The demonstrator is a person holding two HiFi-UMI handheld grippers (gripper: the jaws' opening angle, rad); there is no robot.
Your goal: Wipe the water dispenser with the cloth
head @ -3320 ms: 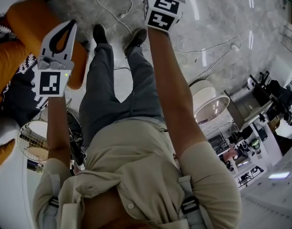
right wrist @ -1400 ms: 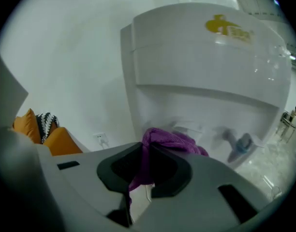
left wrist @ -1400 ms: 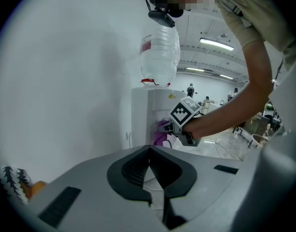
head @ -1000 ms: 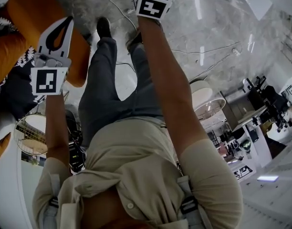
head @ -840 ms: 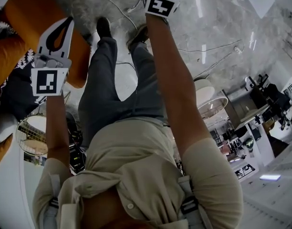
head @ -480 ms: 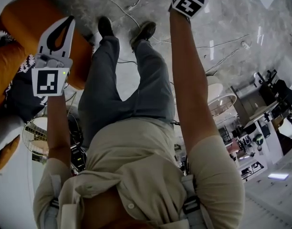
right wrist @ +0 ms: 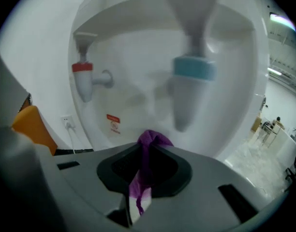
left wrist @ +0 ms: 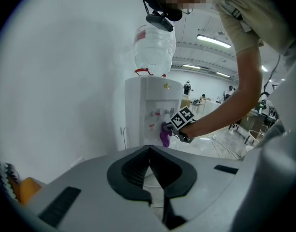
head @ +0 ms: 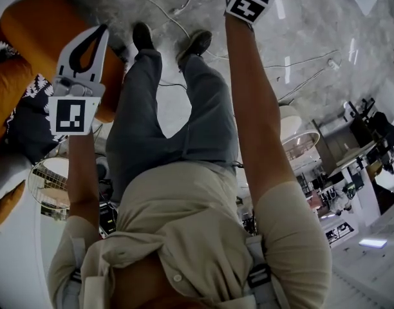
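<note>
Purple cloth [right wrist: 147,142] at white water dispenser [right wrist: 133,103]

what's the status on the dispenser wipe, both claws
Right claw shut on purple cloth, at the water dispenser tap recess, between red tap and blue tap. Left claw shut, empty, well back. Nothing blocking.

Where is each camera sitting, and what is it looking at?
Head view: on the person's head, looking steeply down at shirt, legs, shoes and floor; both arms show.
Left gripper view: on the left gripper, shut and empty, facing the water dispenser; the person's right arm shows.
Right gripper view: on the right gripper, close to the taps; its jaws pinch the purple cloth.
Shared: both gripper views show dispenser and cloth.
</note>
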